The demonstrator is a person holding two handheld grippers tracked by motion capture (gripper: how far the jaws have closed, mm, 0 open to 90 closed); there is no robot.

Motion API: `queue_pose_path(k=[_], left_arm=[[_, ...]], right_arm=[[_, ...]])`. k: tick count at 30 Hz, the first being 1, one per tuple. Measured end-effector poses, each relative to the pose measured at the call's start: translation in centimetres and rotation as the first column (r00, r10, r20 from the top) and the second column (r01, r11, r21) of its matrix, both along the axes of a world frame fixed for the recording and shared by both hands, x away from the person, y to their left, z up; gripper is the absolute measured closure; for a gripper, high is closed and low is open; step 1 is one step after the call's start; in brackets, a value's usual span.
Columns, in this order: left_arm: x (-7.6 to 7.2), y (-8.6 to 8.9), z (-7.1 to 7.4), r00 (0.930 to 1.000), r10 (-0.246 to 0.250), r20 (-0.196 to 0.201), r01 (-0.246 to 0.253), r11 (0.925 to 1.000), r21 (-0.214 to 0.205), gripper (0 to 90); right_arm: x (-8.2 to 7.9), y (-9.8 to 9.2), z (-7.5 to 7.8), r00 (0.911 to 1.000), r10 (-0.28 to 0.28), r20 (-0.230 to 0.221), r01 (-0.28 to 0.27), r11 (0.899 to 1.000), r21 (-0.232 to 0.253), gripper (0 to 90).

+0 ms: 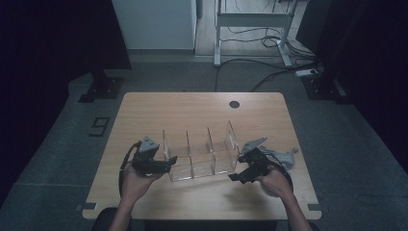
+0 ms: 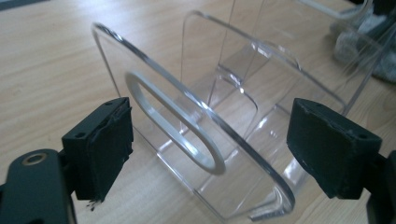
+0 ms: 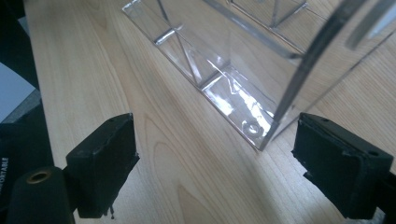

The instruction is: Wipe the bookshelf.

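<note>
At a pale wooden table [image 1: 144, 108], we bring our two handheld grippers in on a clear acrylic organiser [image 1: 202, 151] with upright dividers, which stands near the table's front edge, between our hands. Our left gripper [image 1: 169, 162] sits at the organiser's left end; in the left gripper view its black pads [image 2: 100, 147] stand wide apart on either side of the end panel [image 2: 187, 135] with its oval handle cut-out, neither pad pressing on the plastic. Our right gripper [image 1: 235, 176] waits at the organiser's right front corner; the right gripper view shows that corner [image 3: 261, 133] lying just ahead of jaws that are likewise spread wide and hold nothing.

By our reading, the work is at its very start: both grippers are lined up on the organiser's ends, but no grip is made and the organiser rests flat on the table. Its compartments look empty as far as we can see. A small grey object [image 1: 286, 156] lies on the table just beyond our right hand [image 1: 275, 185]; we cannot tell what it is.

What is left, we judge, is nearly everything: closing the left jaws on the end panel, finding a hold on the right end, and then lifting or shifting the organiser.
</note>
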State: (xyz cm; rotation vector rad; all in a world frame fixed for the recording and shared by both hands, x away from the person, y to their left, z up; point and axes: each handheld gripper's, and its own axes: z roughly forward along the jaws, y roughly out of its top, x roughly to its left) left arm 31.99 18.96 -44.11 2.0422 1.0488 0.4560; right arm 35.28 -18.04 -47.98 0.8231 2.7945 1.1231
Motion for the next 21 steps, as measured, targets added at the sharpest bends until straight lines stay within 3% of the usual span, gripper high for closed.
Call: queue_pose_path(k=[8, 13, 21], left_arm=[[-0.4, 0.5, -0.9, 0.9999, -0.003, -0.013, 0.003, 0.9992, -0.041, 33.4], [-0.5, 0.5, -0.7, 0.9999, -0.014, -0.002, 0.014, 0.9998, -0.015, 48.1], [0.2, 1.0, -1.0, 0.9999, -0.003, -0.013, 0.002, 0.9998, -0.019, 60.3]], right_arm=[[0.4, -0.9, -0.3, 0.9989, -0.047, -0.003, 0.047, 0.999, -0.017, 12.3], [0.6, -1.9, 0.2, 0.996, -0.085, 0.029, 0.085, 0.996, -0.017, 12.4], [0.5, -3.8, 1.7, 0.9859, -0.151, 0.073, 0.15, 0.989, 0.01, 12.6]])
